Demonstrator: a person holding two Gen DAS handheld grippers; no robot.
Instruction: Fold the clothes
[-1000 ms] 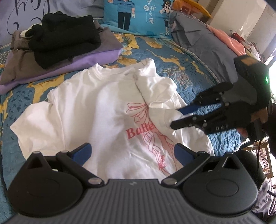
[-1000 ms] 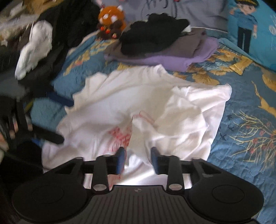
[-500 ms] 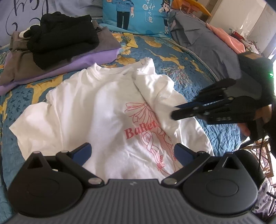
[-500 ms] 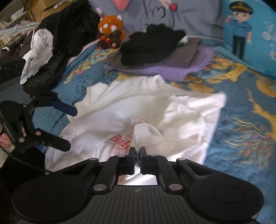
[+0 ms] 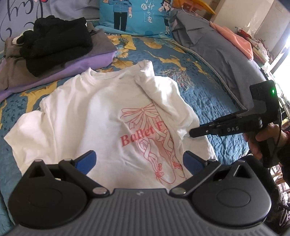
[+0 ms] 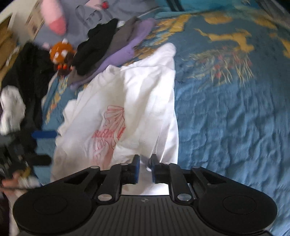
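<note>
A white T-shirt (image 5: 94, 116) with a red ballet print lies face up on the blue quilted bed (image 5: 204, 101). Its right side is folded inward in a rumpled flap. My left gripper (image 5: 138, 161) is open and empty, hovering over the shirt's lower hem. My right gripper (image 5: 190, 133) comes in from the right and pinches the edge of the folded flap. In the right wrist view the shirt (image 6: 145, 101) runs away from my right gripper (image 6: 144, 168), whose pads hold a small bunch of white cloth between them.
A stack of folded clothes (image 5: 54, 52), black on grey on purple, sits behind the shirt at left. A blue cartoon pillow (image 5: 134, 16) and grey bedding (image 5: 213, 45) lie at the back. A plush toy (image 6: 60, 52) and dark clothes (image 6: 23, 76) lie beyond the stack.
My right gripper closed on the shirt's folded flap and pulled it toward the right edge, uncovering more of the print. My left gripper stayed open over the hem.
</note>
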